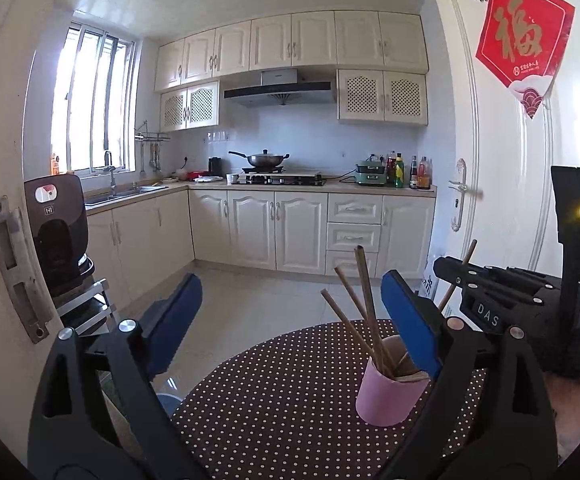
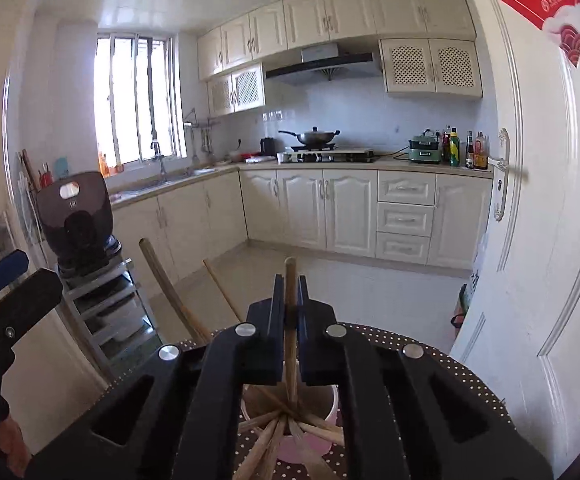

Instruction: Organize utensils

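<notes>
A pink cup [image 1: 386, 400] stands on the round dotted table [image 1: 281, 408] with several wooden chopsticks [image 1: 366, 300] leaning out of it. My left gripper [image 1: 290, 280] is open, its blue pads [image 1: 173, 320] wide apart, and the cup sits between them close to the right pad. In the right wrist view my right gripper [image 2: 290, 280] is shut on one upright chopstick [image 2: 290, 268], whose lower end reaches into the pink cup [image 2: 333, 404] just below. The left wrist view shows the right gripper [image 1: 448, 270] at the right with that chopstick [image 1: 468, 252] in it.
A dark appliance [image 1: 57, 224] sits on a metal rack [image 2: 105, 304] to the left of the table. An open white door [image 2: 538, 208] with a lever handle stands on the right. Tiled floor and kitchen cabinets [image 1: 273, 228] lie beyond the table.
</notes>
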### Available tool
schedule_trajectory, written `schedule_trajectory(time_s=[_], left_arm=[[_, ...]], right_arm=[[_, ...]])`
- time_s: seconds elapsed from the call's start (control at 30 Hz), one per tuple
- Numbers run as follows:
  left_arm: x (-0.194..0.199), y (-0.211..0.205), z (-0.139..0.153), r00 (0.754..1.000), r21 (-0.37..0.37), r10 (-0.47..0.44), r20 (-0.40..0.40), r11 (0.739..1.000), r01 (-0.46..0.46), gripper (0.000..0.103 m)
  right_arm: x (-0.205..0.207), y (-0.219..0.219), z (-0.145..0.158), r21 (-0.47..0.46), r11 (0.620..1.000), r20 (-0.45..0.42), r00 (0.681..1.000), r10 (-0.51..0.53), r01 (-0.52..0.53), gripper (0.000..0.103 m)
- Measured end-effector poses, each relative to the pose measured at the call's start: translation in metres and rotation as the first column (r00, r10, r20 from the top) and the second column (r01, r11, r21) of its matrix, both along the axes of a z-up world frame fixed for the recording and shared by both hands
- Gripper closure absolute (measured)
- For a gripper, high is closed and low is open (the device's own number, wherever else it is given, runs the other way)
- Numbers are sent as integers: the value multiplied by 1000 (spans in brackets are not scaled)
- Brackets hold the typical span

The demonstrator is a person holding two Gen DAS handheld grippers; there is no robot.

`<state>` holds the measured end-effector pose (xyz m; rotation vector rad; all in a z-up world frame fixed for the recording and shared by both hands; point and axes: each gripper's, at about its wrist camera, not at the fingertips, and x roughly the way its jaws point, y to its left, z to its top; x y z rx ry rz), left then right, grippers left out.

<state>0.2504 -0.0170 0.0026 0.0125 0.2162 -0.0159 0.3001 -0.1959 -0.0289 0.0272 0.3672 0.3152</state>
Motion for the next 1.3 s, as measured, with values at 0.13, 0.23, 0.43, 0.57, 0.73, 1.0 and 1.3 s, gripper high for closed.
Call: schedule_trajectory(time_s=[0.13,0.23,0.43,0.57,0.73,1.0,1.3], left_arm=[[-1,-1,1,1000,-2,0,-1,1000,0,13],[-6,-1,3,1000,2,3,13,1000,-3,12],[-19,-2,12,999,1,0,36,1000,0,11],[-31,-4,18,998,6,1,57,1000,-1,10],[-49,-4,27,998,11,0,70,1000,0,9],[-86,-1,30,995,34,-8,103,999,4,8],[-133,7,31,989,36,-12,147,999,7,8]], right_arm=[[-7,-1,1,14,1000,12,1000,9,-9,98],[-18,-5,7,36,999,49,999,11,-13,92],[-49,-8,26,54,998,128,992,11,-18,66],[-70,-11,35,55,998,167,986,1,-11,54],[-93,-14,40,46,999,197,980,-30,21,41],[-128,-17,45,37,997,220,972,-77,71,23],[-173,-17,44,32,993,274,955,-115,111,16]])
